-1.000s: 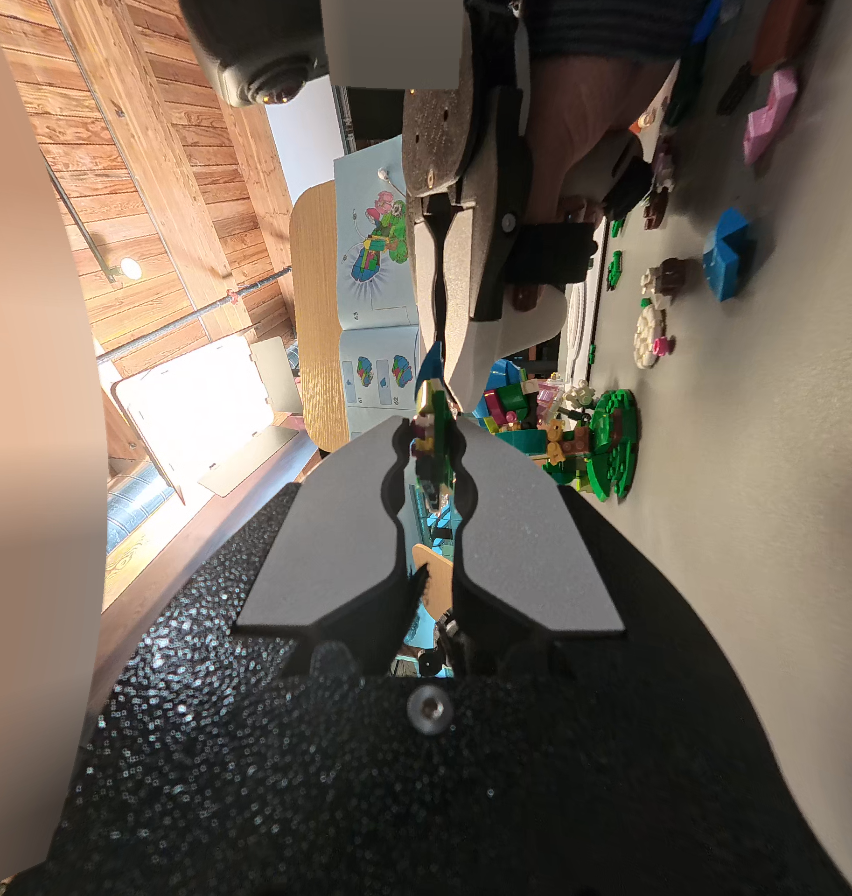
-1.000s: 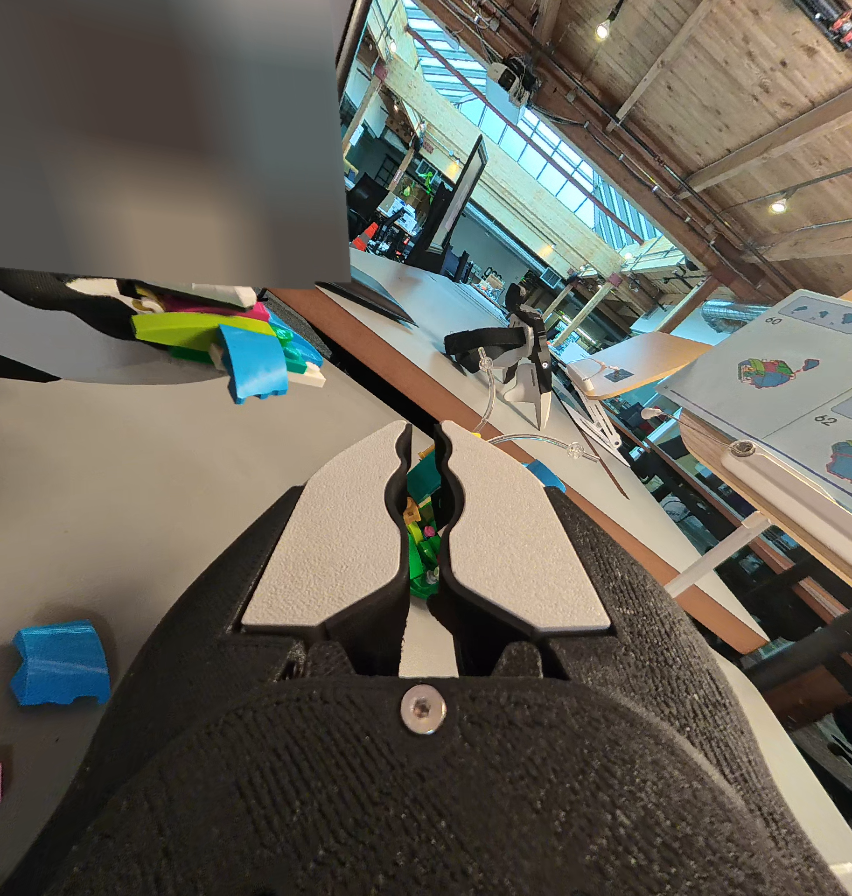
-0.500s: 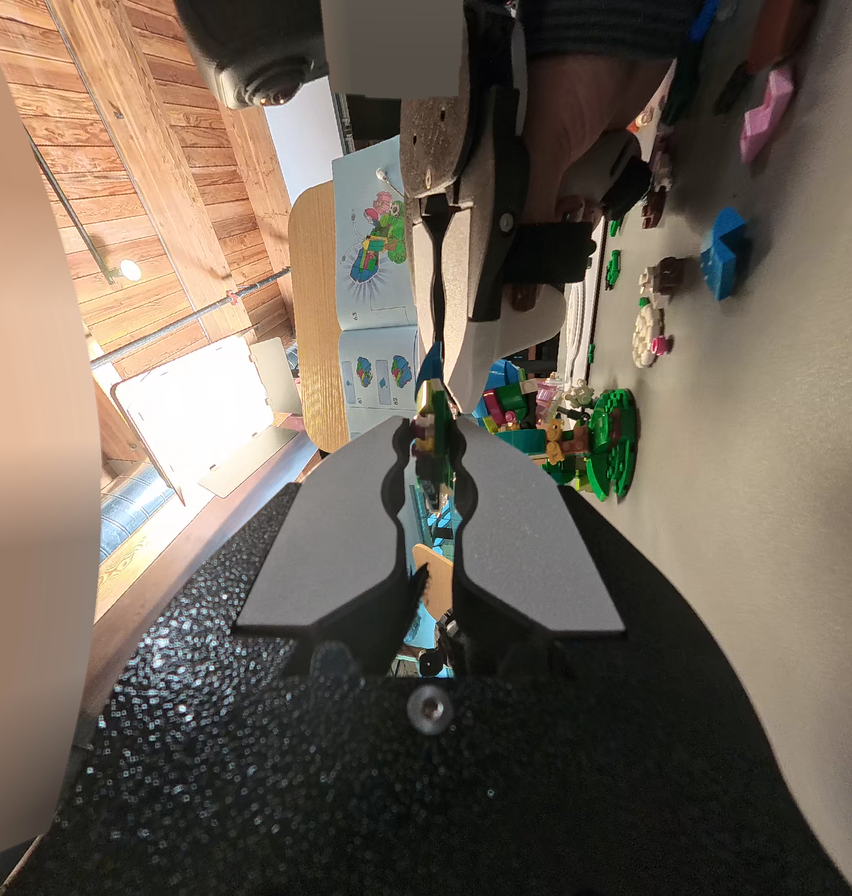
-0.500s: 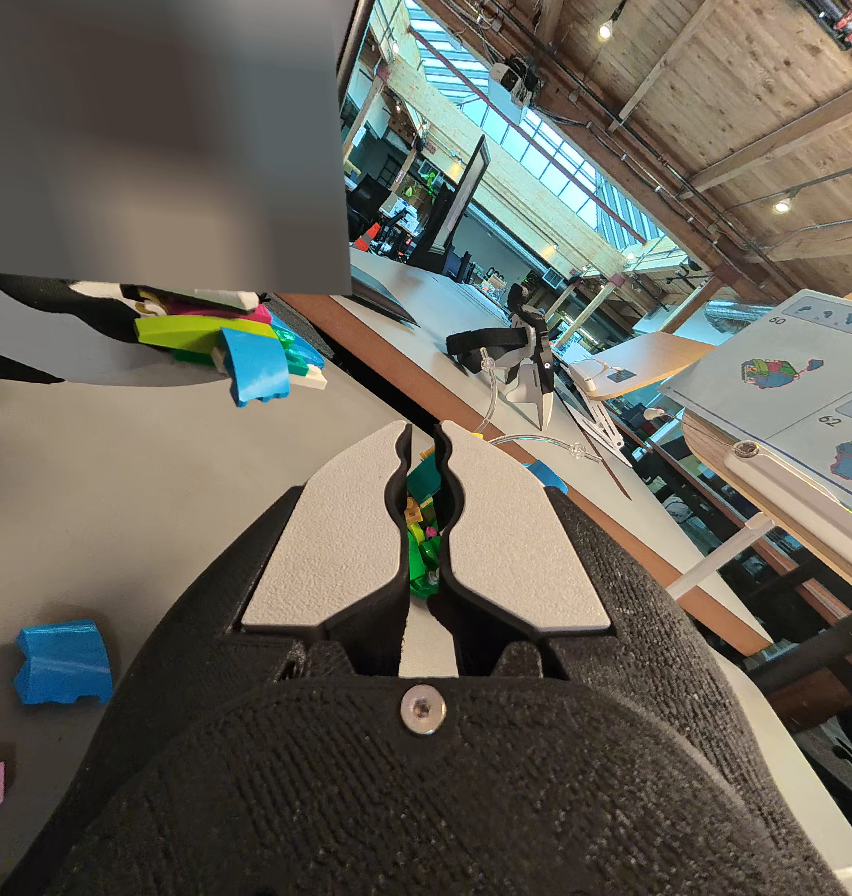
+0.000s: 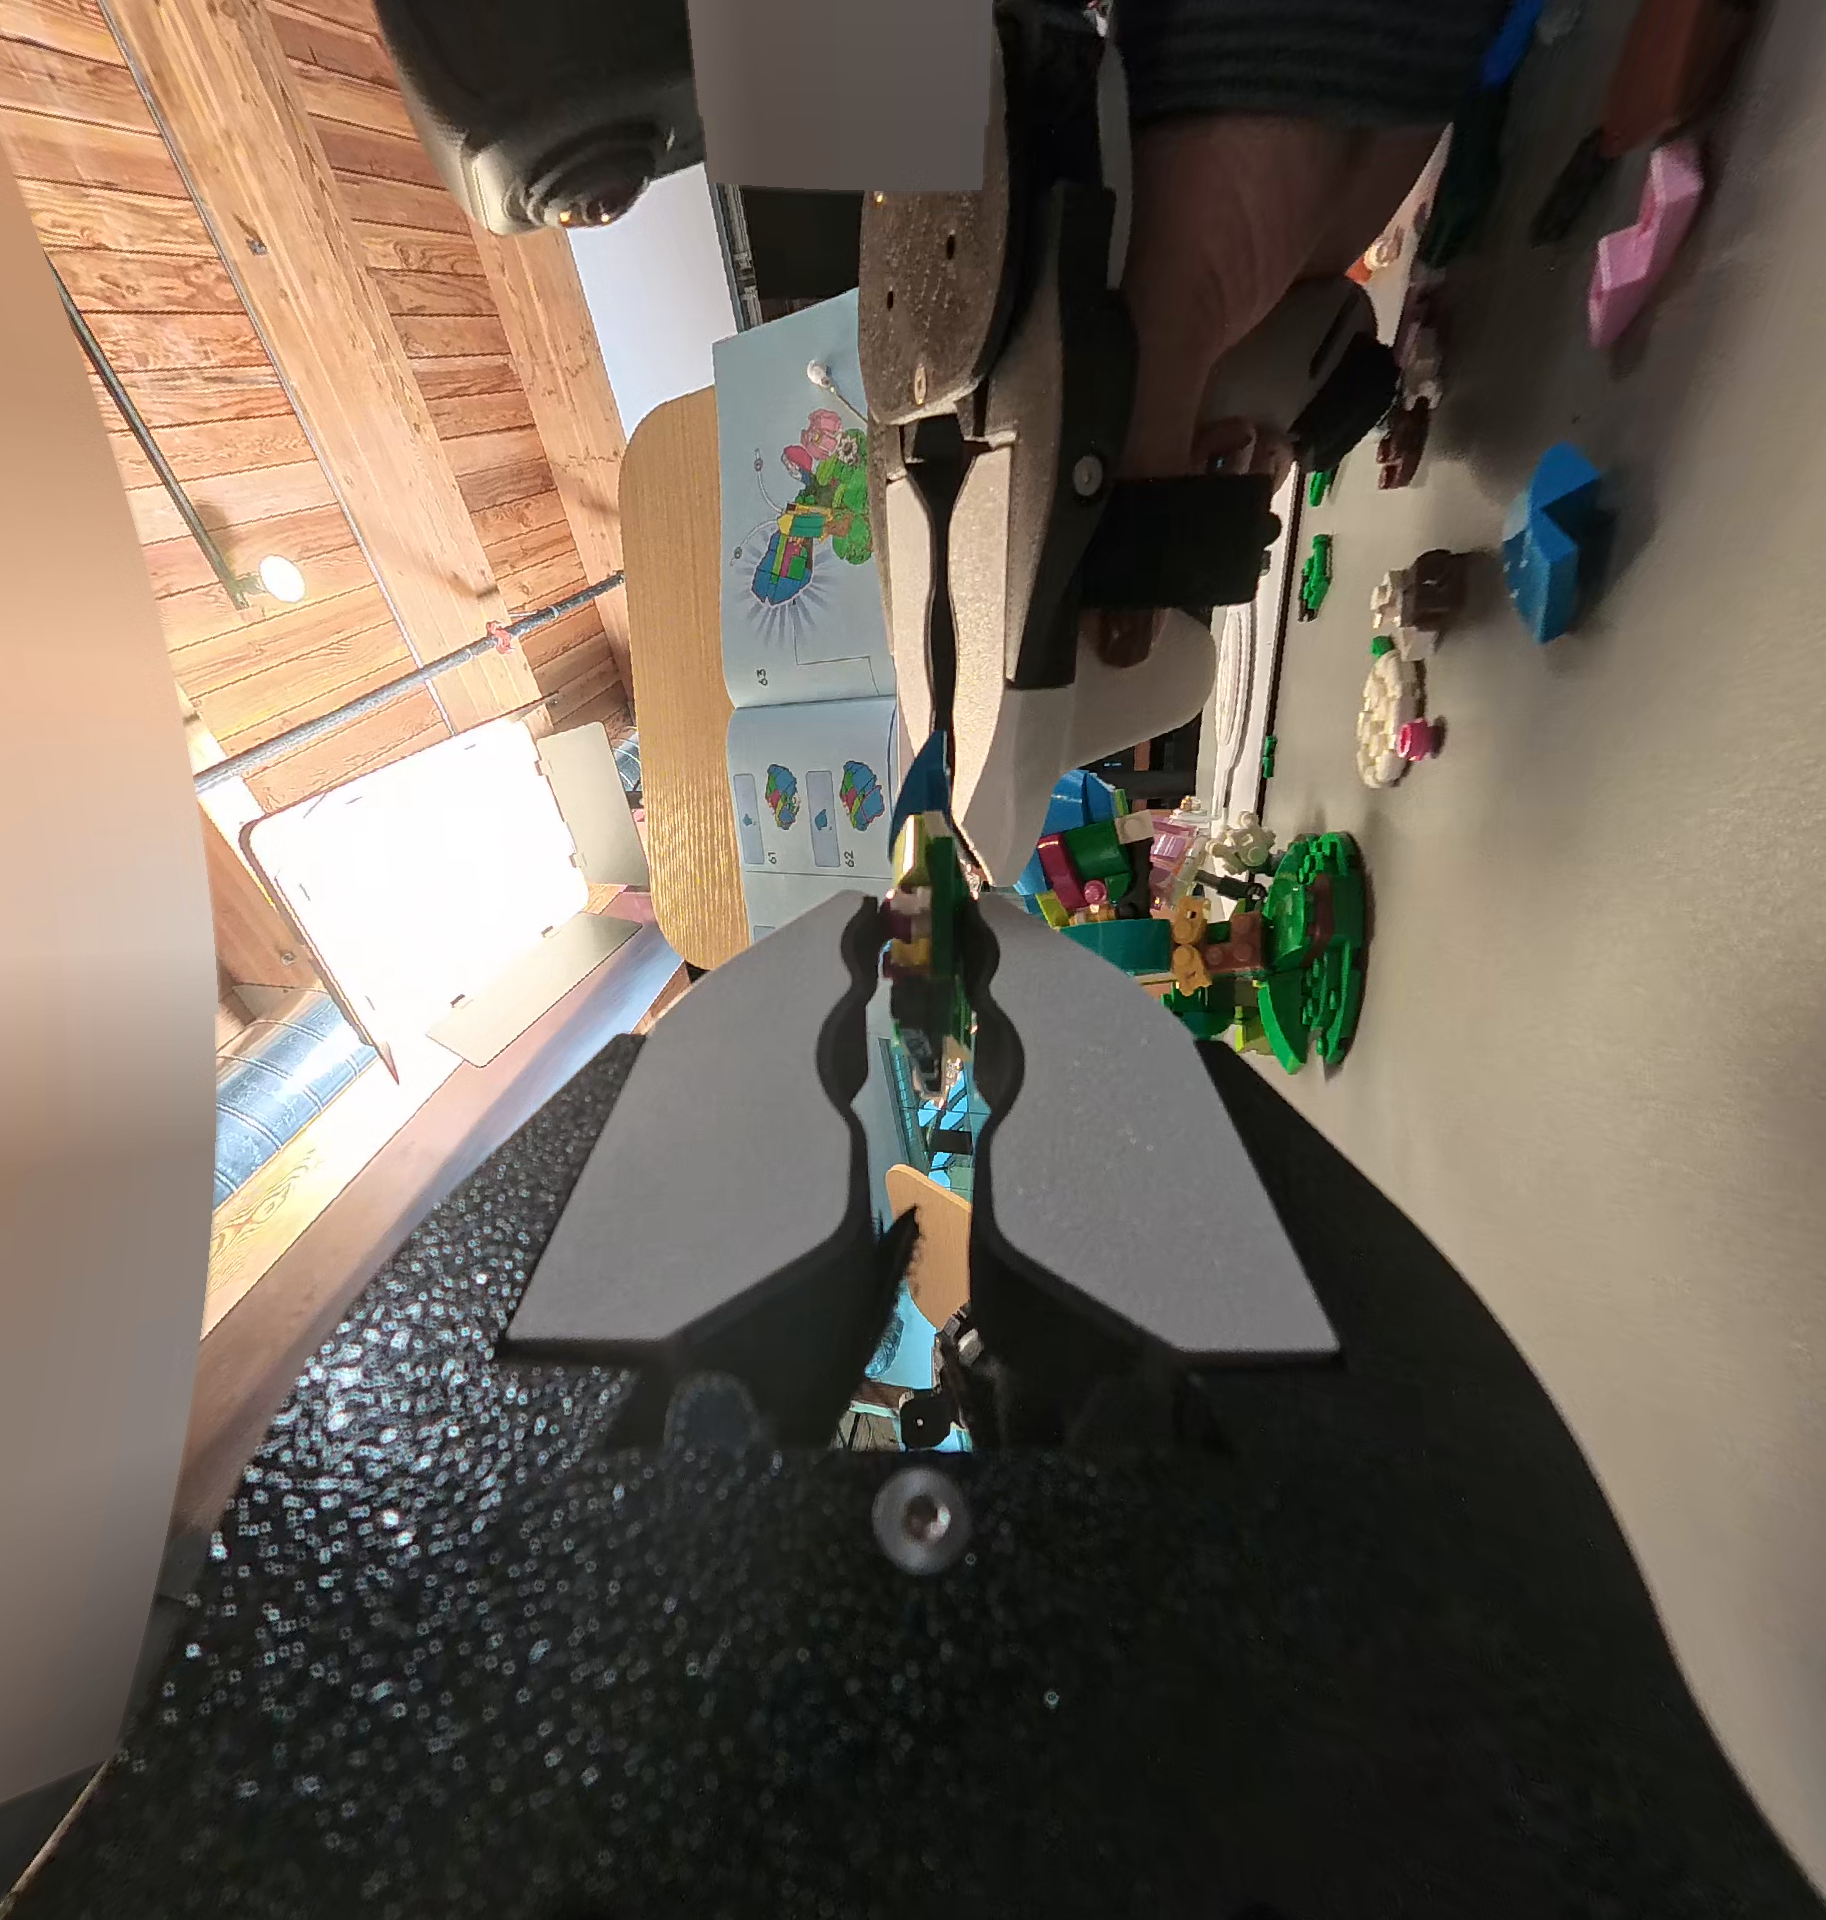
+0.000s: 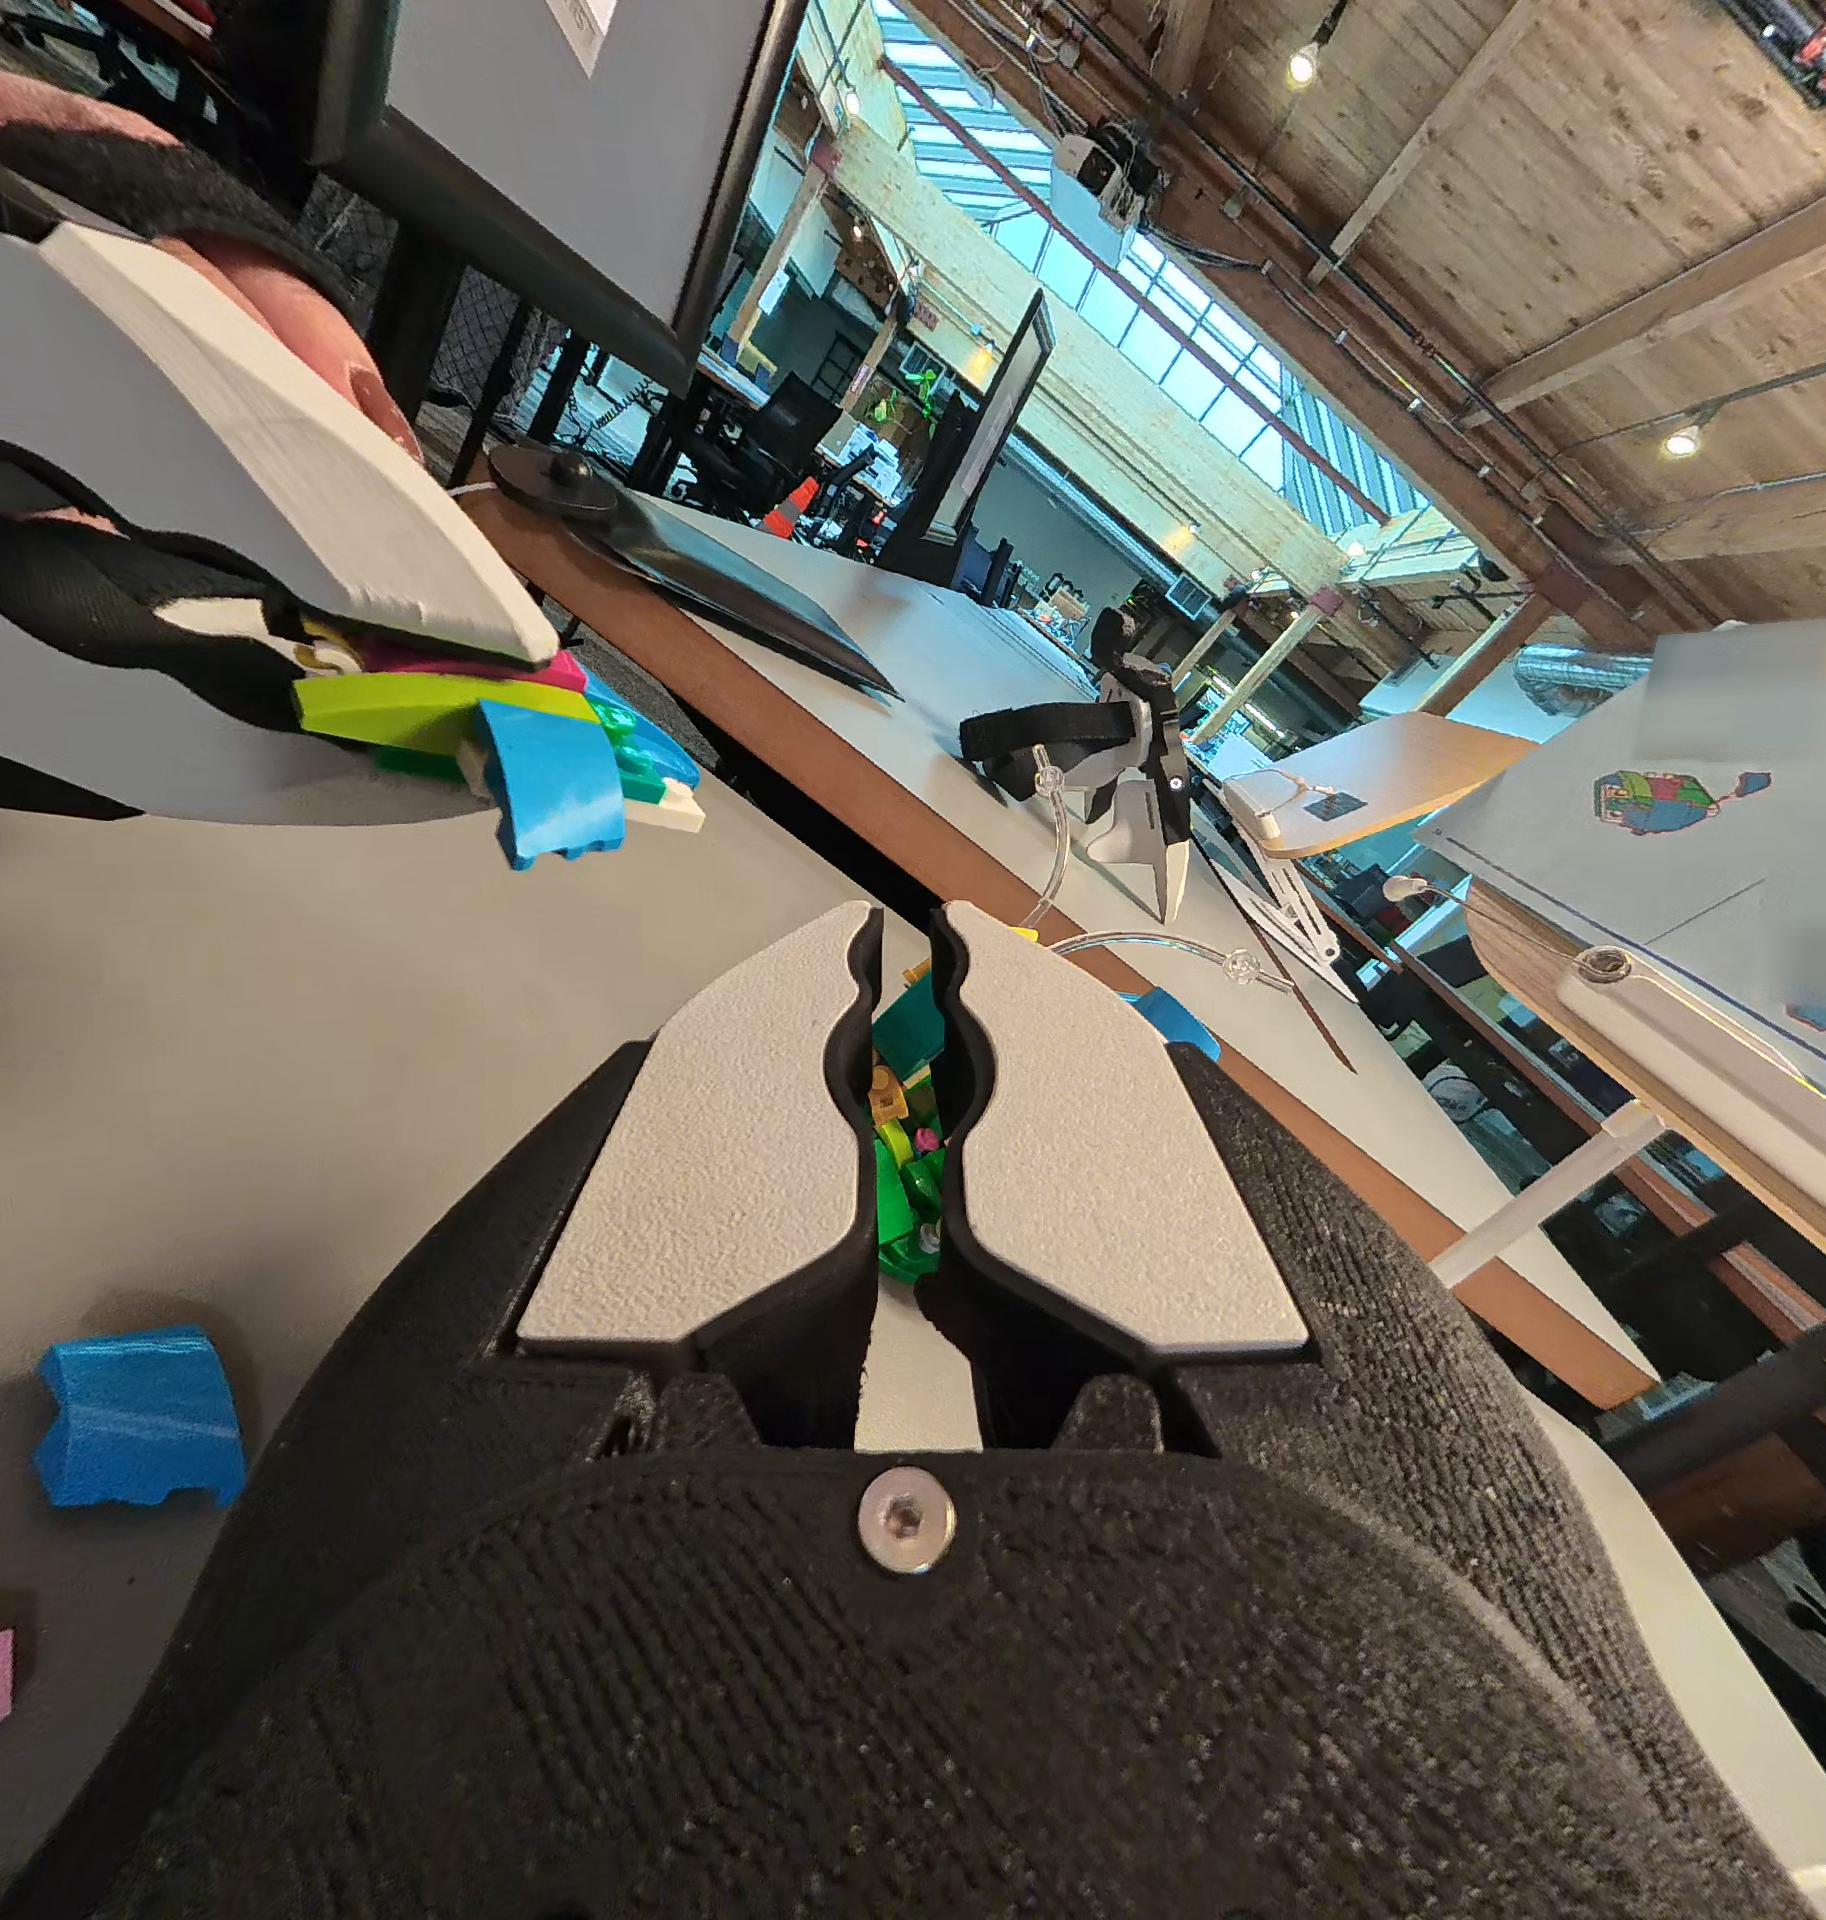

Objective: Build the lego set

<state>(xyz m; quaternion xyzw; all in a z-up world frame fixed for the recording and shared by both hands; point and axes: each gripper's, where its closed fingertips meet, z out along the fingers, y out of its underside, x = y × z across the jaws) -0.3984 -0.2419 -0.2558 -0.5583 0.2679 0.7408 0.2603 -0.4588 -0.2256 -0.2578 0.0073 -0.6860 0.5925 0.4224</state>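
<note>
Hardly anything has shifted in the last second: the left gripper (image 5: pixel 924 914) still clamps the small multicoloured lego sub-build (image 5: pixel 921 904), and the right gripper (image 6: pixel 904 920), its fingers nearly closed with nothing visibly between them, has only nudged sideways beside it. Going left to right on the grey table (image 6: pixel 265 1039), a loose blue brick (image 6: pixel 140 1413) lies near, the held sub-build hangs above, and the green round lego base (image 5: pixel 1309 951) sits farther along. To seat a piece well I'd hold the sub-build rigid and press squarely onto the studs; the open instruction booklet (image 6: pixel 1667 831) on the far right shows coloured step pictures and small numbers.

Right tool (image 5: pixel 976 852) blocks ahead; green round model (image 5: pixel 1309 951) crowds table (image 5: pixel 1615 1143).
</note>
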